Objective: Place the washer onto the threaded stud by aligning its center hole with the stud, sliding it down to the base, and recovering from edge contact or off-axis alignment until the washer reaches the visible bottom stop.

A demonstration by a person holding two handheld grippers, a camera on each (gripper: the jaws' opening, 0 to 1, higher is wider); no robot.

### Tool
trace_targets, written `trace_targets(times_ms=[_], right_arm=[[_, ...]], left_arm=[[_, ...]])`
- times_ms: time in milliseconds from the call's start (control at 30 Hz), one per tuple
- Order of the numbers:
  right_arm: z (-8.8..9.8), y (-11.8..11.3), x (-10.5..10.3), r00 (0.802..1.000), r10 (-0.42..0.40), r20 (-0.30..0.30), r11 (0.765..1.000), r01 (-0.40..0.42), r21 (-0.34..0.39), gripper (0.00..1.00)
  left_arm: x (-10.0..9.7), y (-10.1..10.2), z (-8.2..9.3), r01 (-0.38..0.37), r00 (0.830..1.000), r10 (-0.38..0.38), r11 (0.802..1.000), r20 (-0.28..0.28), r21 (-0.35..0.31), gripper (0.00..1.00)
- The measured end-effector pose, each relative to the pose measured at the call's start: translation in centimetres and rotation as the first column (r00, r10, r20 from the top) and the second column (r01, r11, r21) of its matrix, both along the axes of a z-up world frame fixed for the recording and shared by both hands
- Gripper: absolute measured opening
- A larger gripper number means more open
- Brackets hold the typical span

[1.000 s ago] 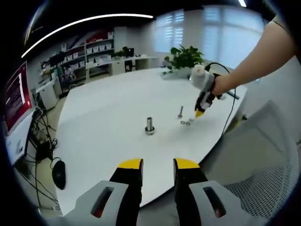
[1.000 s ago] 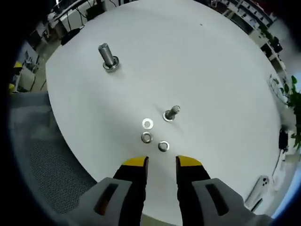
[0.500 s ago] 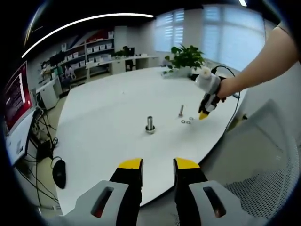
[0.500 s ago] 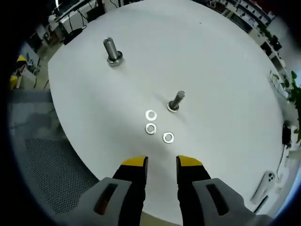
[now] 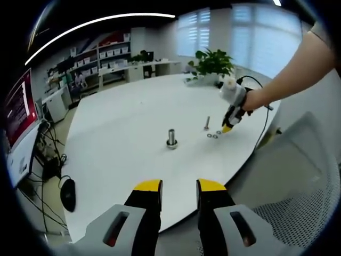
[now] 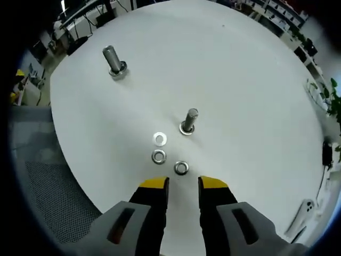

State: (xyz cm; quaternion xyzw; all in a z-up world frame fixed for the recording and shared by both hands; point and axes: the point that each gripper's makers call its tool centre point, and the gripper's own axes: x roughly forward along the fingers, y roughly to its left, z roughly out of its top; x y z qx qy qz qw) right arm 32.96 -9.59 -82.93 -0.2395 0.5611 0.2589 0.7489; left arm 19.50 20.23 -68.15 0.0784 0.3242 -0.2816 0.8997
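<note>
The right gripper (image 6: 179, 184), jaws parted and empty, had dipped closer to the three flat silver washers (image 6: 181, 168) lying beside the small threaded steel stud (image 6: 188, 121), seemingly readying a pickup, while the left gripper (image 5: 178, 186) waited open.

In the left gripper view, the left gripper (image 5: 178, 185) rises from the bottom, its two yellow-tipped jaws parallel with a narrow gap between them and nothing held. The person's bare forearm (image 5: 298, 66) reaches in from the upper right, the hand (image 5: 250, 100) wrapped around the right gripper (image 5: 228, 128), which points downward with its yellow tips low. In the right gripper view its jaws stand slightly apart, empty.
</note>
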Motion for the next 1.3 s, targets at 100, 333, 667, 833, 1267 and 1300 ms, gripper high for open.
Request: trace_targets(times_ms=[100, 333, 667, 833, 1267, 1300], right_arm=[[-0.4, 0.3, 0.3, 1.000, 0.015, -0.005, 1.000, -0.015, -0.009, 0.24], [-1.5, 0.3, 0.0, 0.996, 0.070, -0.050, 0.997, -0.072, -0.031, 0.22], [-1.4, 0.4, 0.5, 0.997, 0.027, -0.067, 1.000, -0.027, 0.003, 0.19], [-1.4, 0.6, 0.7, 0.996, 0.039, -0.075, 0.999, -0.041, -0.017, 0.16], [-1.4, 0.6, 0.6, 0.996, -0.011, -0.090, 0.999, 0.007, -0.045, 0.15], [-1.4, 0.6, 0.6, 0.996, -0.013, -0.090, 0.999, 0.009, -0.045, 0.15]], left_arm=[[0.0, -0.1, -0.1, 0.006, 1.000, -0.006, 1.000, -0.004, 0.006, 0.23], [0.0, -0.1, -0.2, 0.009, 1.000, -0.009, 1.000, -0.010, 0.010, 0.23], [0.0, 0.0, -0.3, 0.006, 1.000, -0.006, 1.000, -0.014, 0.007, 0.23], [0.0, 0.0, -0.3, 0.007, 1.000, -0.006, 1.000, -0.016, 0.011, 0.23], [0.1, 0.1, -0.2, 0.001, 1.000, -0.001, 1.000, -0.006, 0.009, 0.23], [0.1, 0.1, -0.1, 0.002, 1.000, -0.002, 1.000, -0.004, 0.010, 0.23]])
